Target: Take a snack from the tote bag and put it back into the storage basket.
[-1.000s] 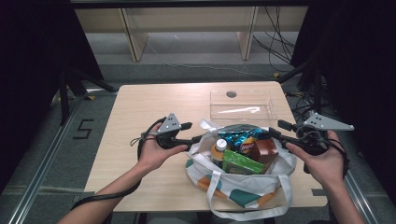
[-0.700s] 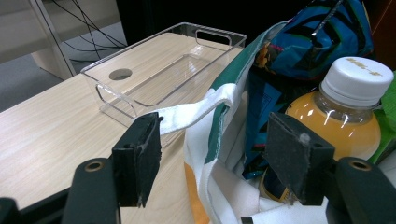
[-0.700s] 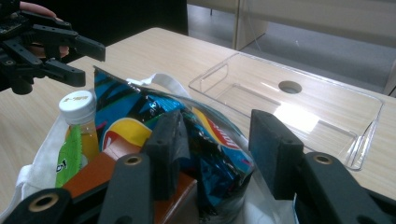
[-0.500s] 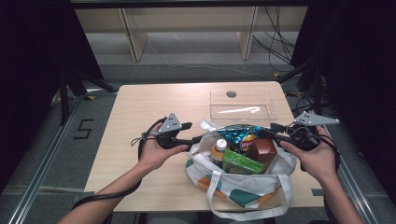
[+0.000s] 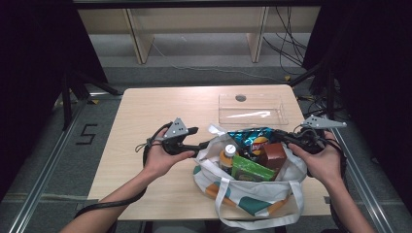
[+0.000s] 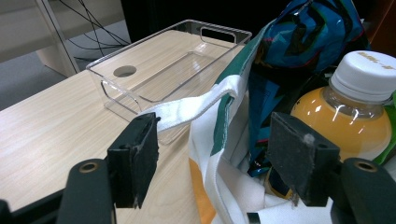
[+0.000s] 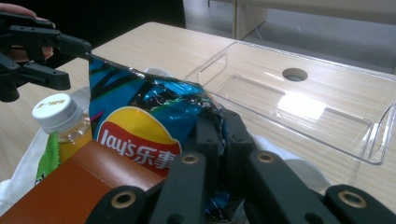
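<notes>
A white tote bag with teal and orange patches stands at the table's near edge. It holds a blue Lay's chip bag, an orange juice bottle, a green packet and a brown box. My left gripper is at the tote's left rim. Its jaws have just been opening, and now my left gripper is open with the tote's rim and white strap between the pads. My right gripper has just been closing and is shut on the chip bag's crinkled edge, where my right gripper pinches the foil.
An empty clear plastic tray lies on the wooden table just behind the tote. The same tray is right of the chip bag in the right gripper view. Black curtains and a shelf frame stand beyond the table.
My right gripper moved left and down to the tote's right side, and its jaws closed on the chip bag. The left hand stayed where it was.
</notes>
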